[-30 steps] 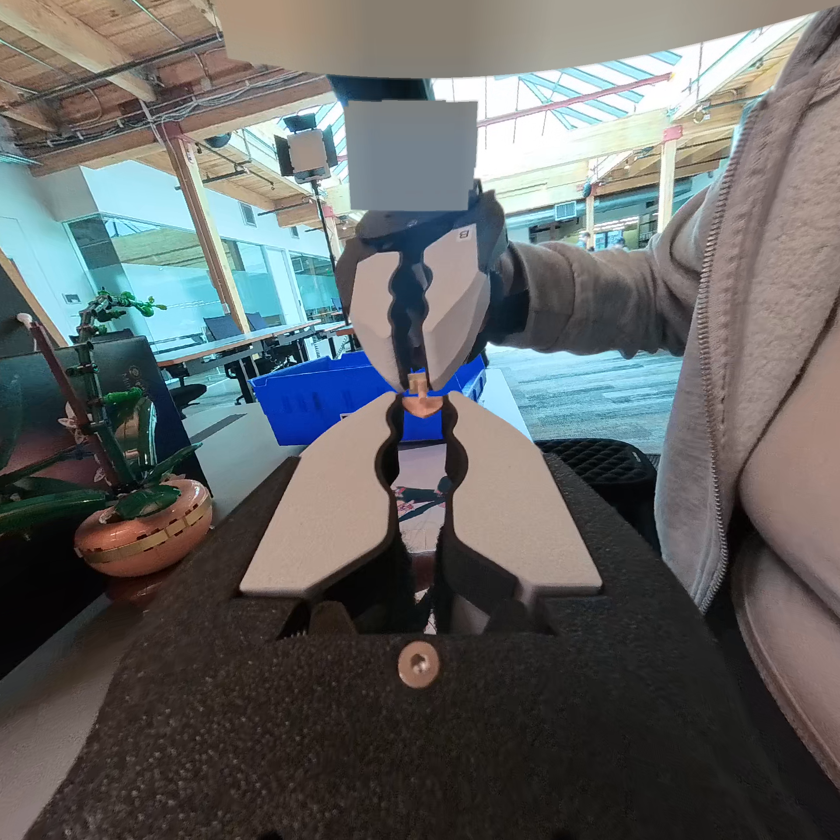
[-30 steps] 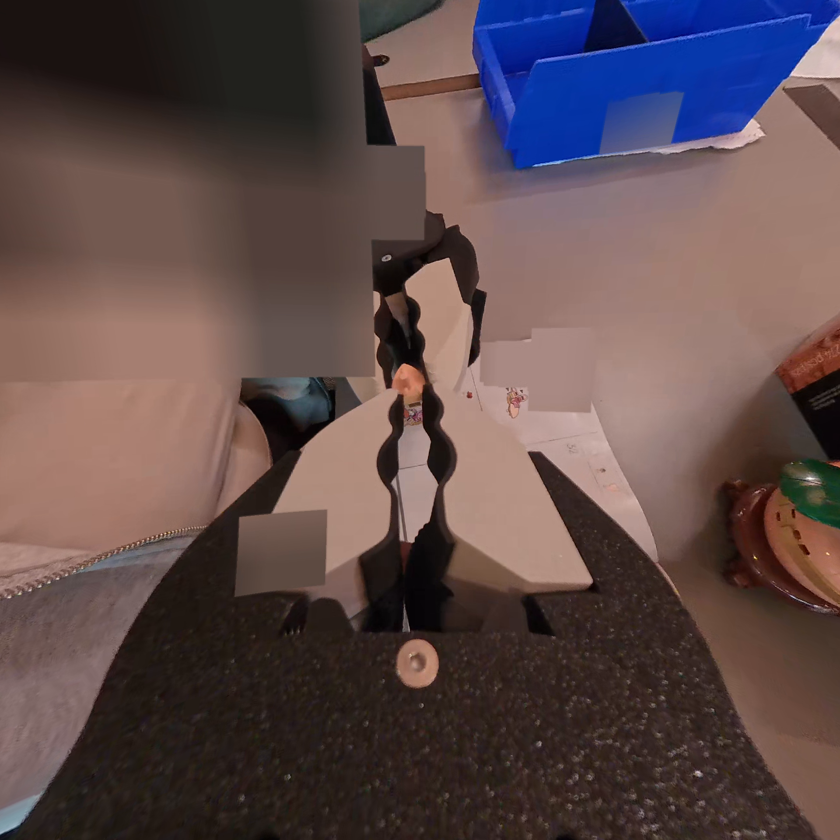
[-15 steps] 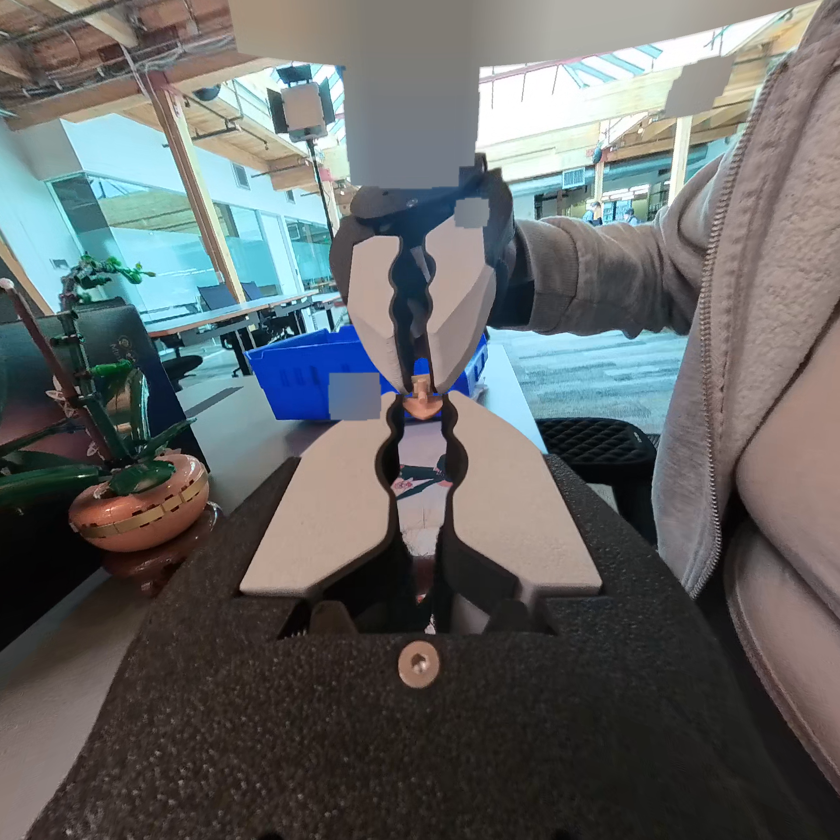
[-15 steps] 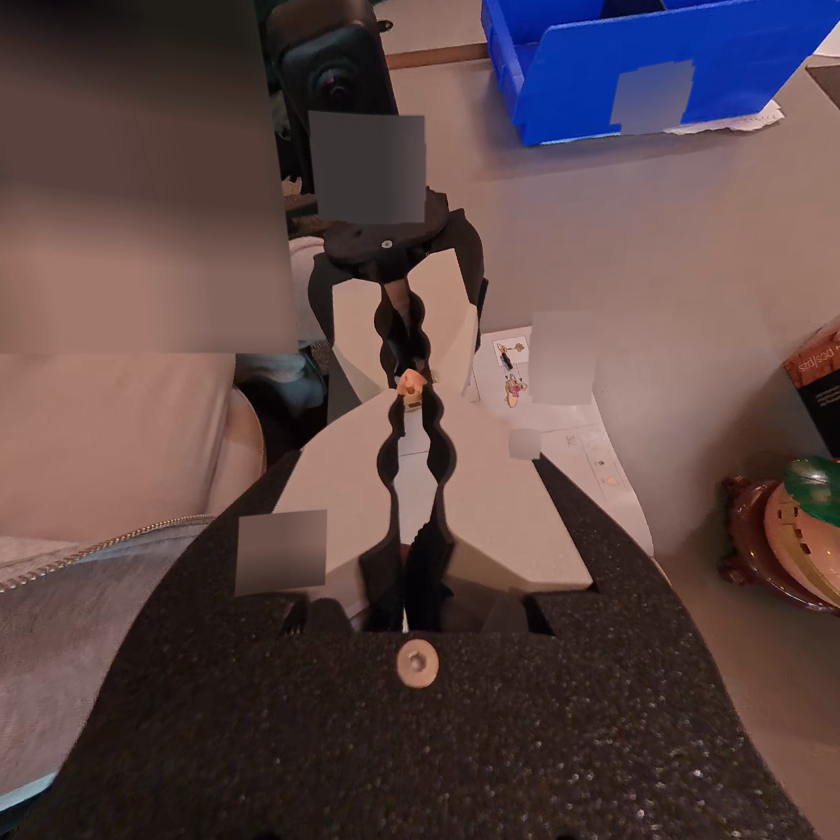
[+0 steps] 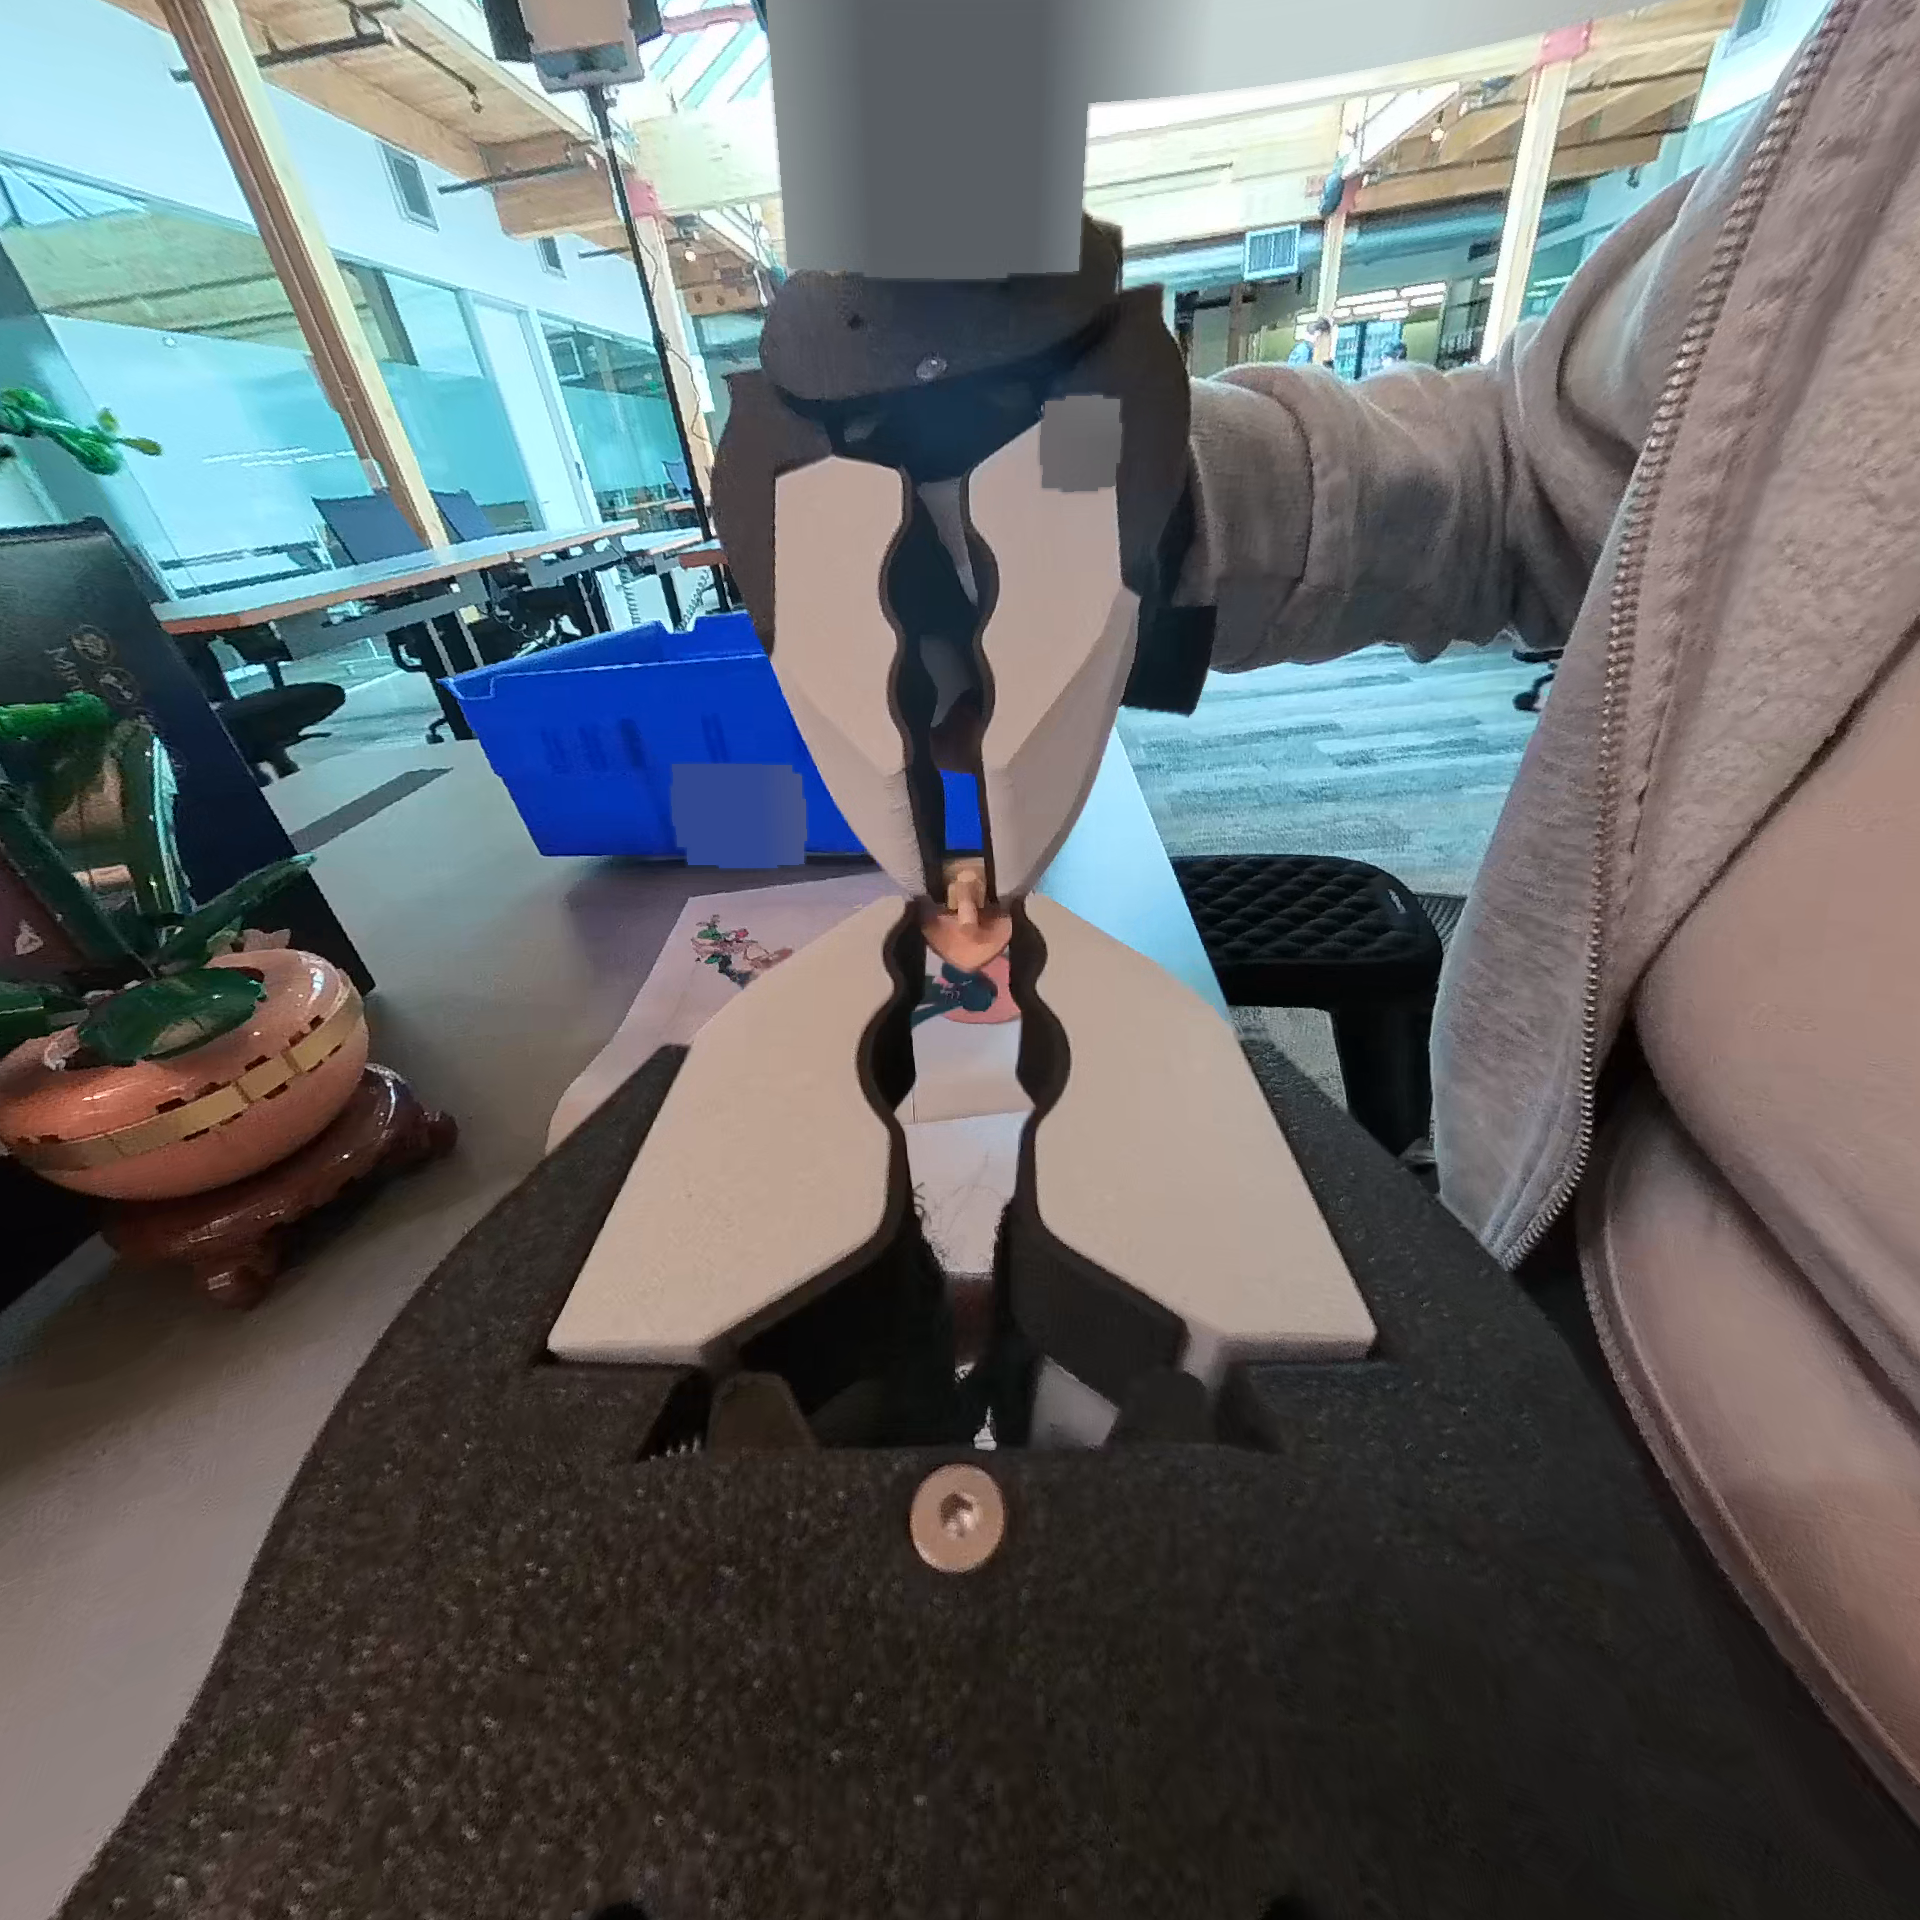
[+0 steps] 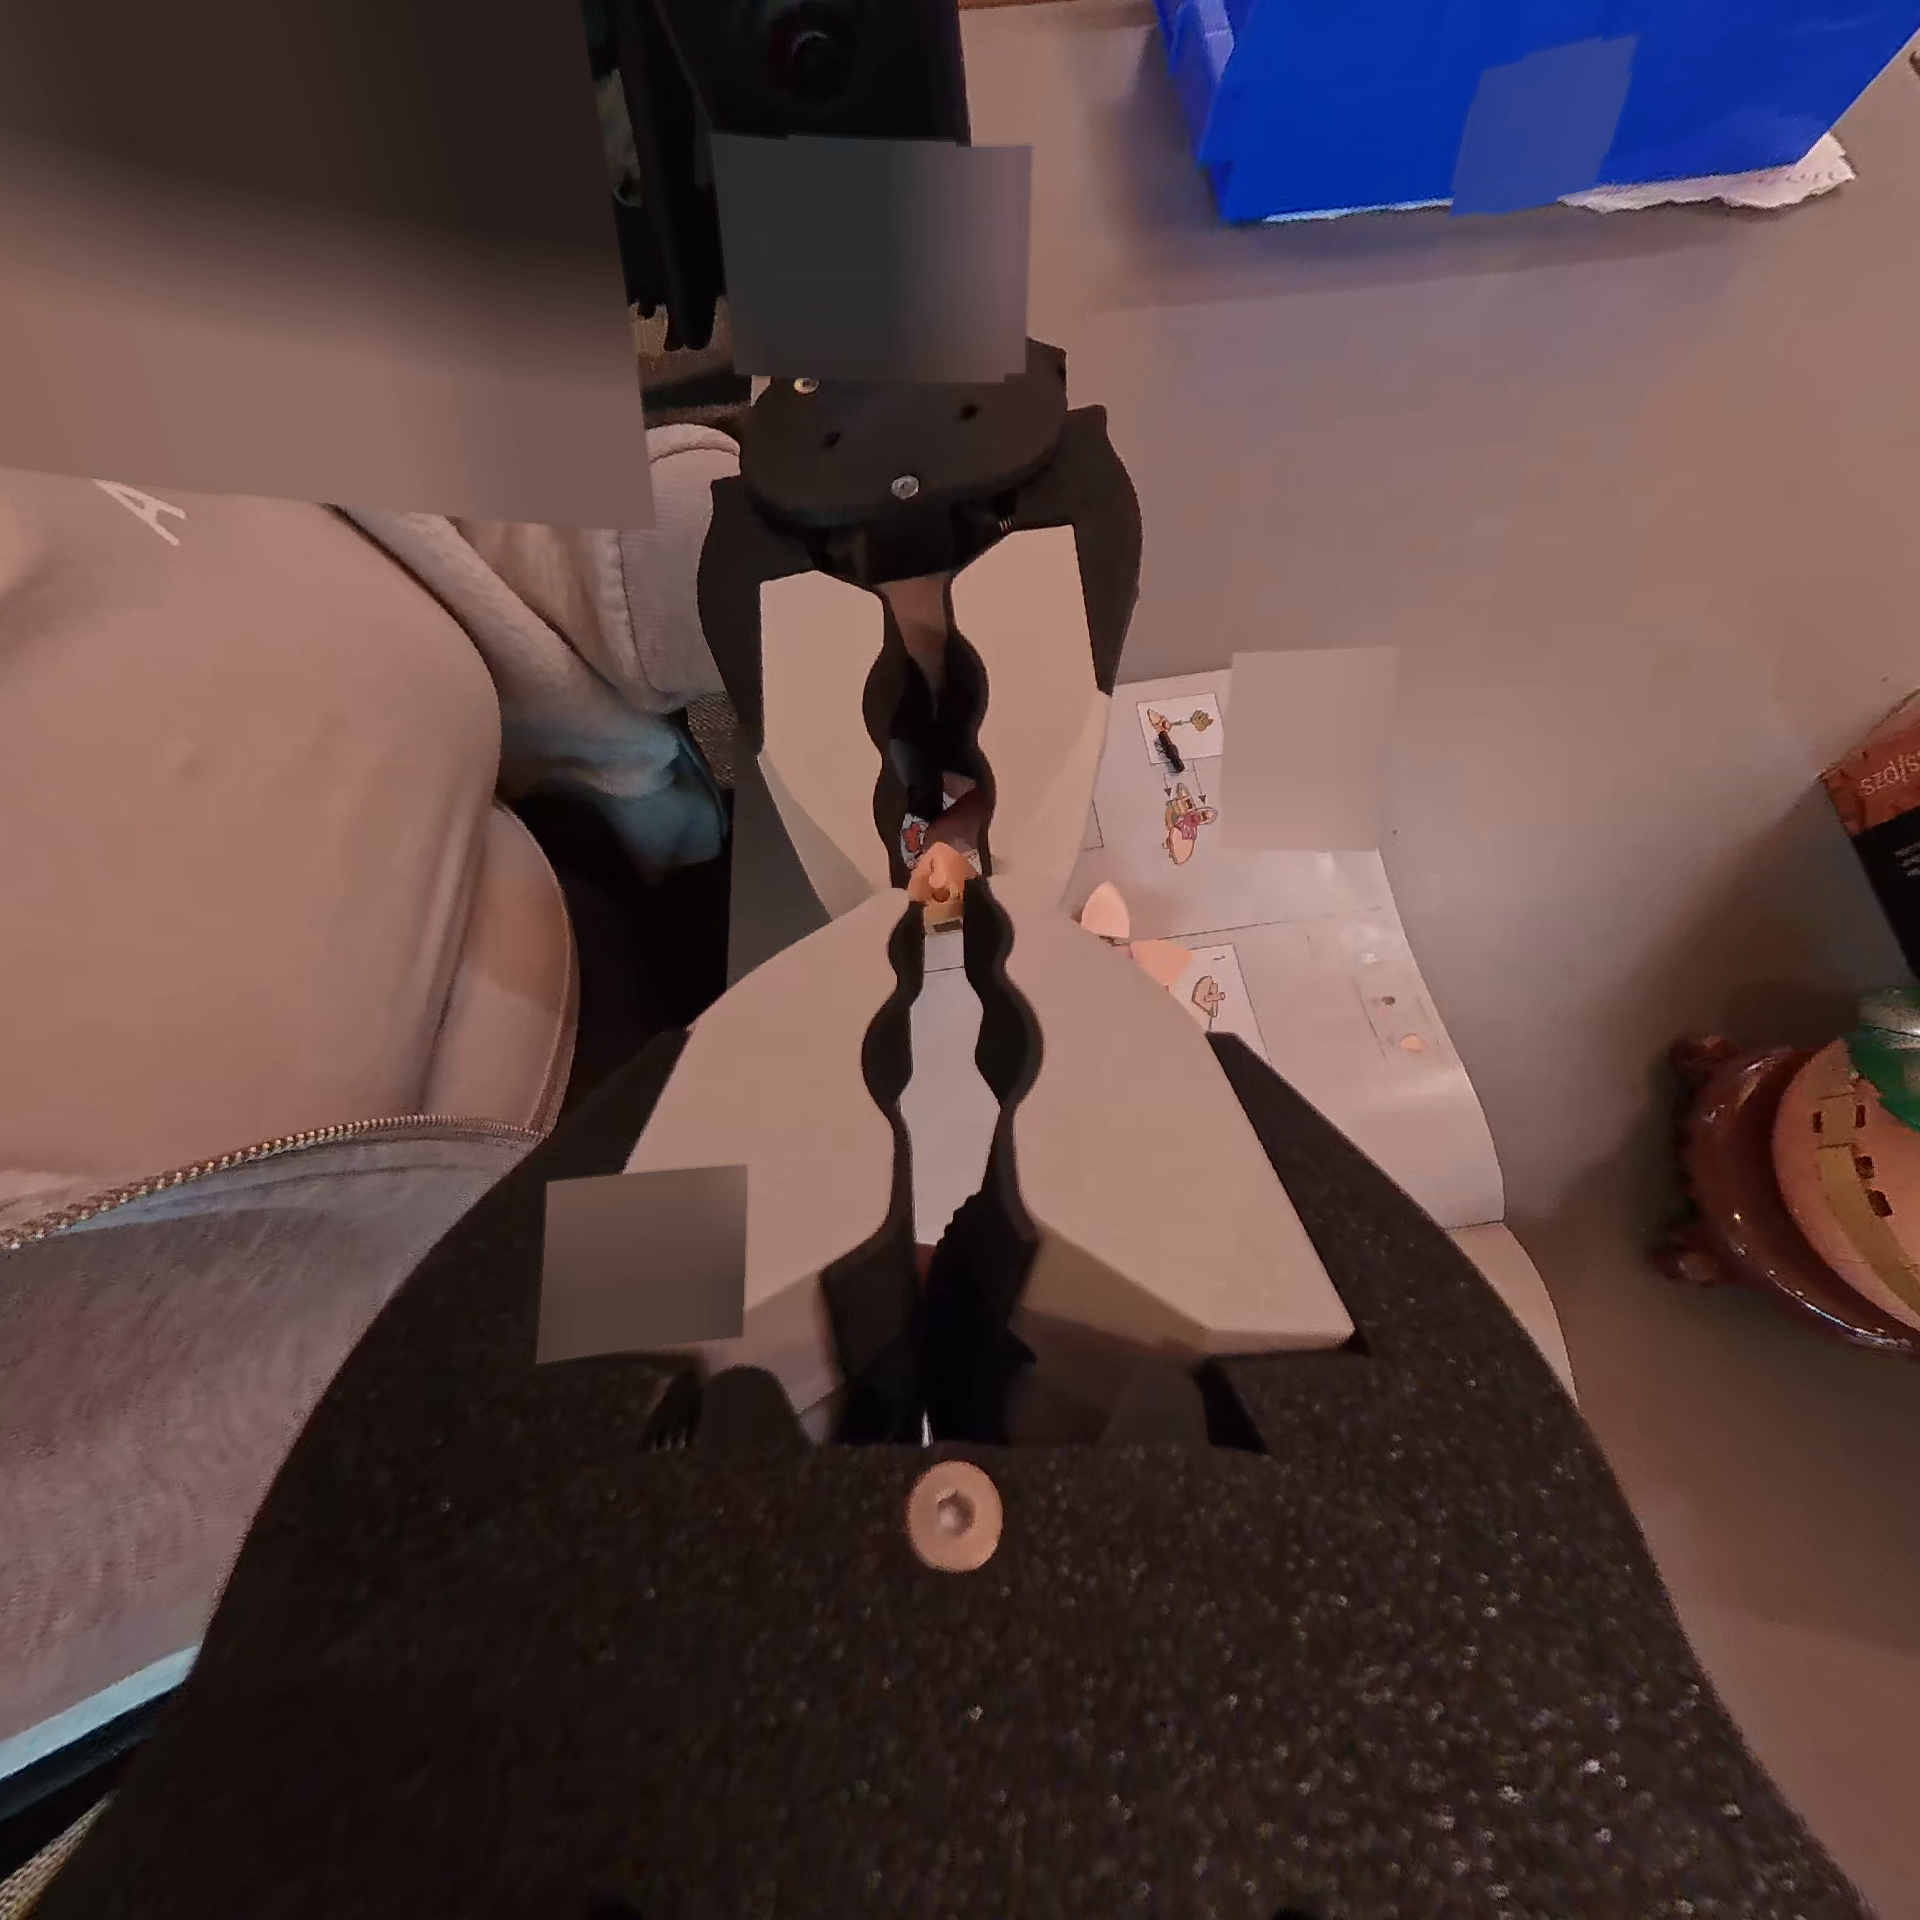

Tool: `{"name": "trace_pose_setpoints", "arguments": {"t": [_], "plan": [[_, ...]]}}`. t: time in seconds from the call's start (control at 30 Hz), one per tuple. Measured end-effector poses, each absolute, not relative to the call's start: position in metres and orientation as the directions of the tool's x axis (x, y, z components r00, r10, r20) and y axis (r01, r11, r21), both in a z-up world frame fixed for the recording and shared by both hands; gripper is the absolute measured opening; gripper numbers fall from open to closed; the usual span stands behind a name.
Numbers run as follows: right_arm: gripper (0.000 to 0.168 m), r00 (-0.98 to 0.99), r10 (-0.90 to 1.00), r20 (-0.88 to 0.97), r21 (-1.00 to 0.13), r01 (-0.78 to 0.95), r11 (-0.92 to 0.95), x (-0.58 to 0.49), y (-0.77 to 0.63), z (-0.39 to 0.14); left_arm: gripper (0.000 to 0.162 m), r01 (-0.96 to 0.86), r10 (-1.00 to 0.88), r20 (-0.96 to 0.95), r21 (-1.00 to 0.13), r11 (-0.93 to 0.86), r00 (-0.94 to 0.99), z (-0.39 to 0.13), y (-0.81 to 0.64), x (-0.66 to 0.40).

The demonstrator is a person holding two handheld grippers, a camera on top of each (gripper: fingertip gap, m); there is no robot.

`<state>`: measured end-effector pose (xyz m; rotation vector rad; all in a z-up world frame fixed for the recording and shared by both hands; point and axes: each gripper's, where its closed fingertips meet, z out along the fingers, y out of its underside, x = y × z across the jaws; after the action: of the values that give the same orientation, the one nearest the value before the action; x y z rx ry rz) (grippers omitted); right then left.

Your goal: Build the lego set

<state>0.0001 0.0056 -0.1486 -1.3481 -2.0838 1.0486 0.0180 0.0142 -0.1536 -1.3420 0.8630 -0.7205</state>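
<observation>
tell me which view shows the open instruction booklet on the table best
The right wrist view: it looks down on the open white paper instruction booklet, showing its pages, drawn steps and curled edge beside the two claws. The left wrist view sees only a low, foreshortened strip of it, mostly hidden behind the left claw.

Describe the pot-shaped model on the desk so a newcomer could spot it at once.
Start at the big blue plastic bin on the grey desk. Nearer the camera, leftward, a round pink brick-built pot sits on a dark brown stand. It alone carries green leaves.
</observation>
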Motion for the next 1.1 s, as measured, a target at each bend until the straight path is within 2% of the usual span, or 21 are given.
{"name": "trace_pose_setpoints", "arguments": {"t": [0.37, 0.5, 0.63, 1.1], "plan": [[0.007, -0.448, 0.894, -0.002, -0.791, 0.548, 0.273, 0.003, 0.004, -0.150, 0.015, -0.052, -0.865, -0.099, -0.995, 0.084, 0.491, -0.157, 0.012, 0.022], [0.007, -0.441, 0.897, -0.020, -0.814, 0.528, 0.241, 0.001, 0.003, -0.148, 0.015, -0.033, -0.863, -0.095, -0.995, 0.091, 0.497, -0.154, 0.012, 0.021], [0.007, -0.434, 0.890, -0.141, -0.852, 0.511, 0.114, 0.002, 0.002, -0.141, 0.015, 0.001, -0.873, -0.076, -0.996, 0.088, 0.482, -0.148, 0.010, 0.022], [0.007, -0.420, 0.902, -0.099, -0.850, 0.508, 0.144, 0.001, 0.005, -0.140, 0.015, -0.022, -0.865, -0.098, -0.995, 0.100, 0.492, -0.150, 0.011, 0.020]]}}
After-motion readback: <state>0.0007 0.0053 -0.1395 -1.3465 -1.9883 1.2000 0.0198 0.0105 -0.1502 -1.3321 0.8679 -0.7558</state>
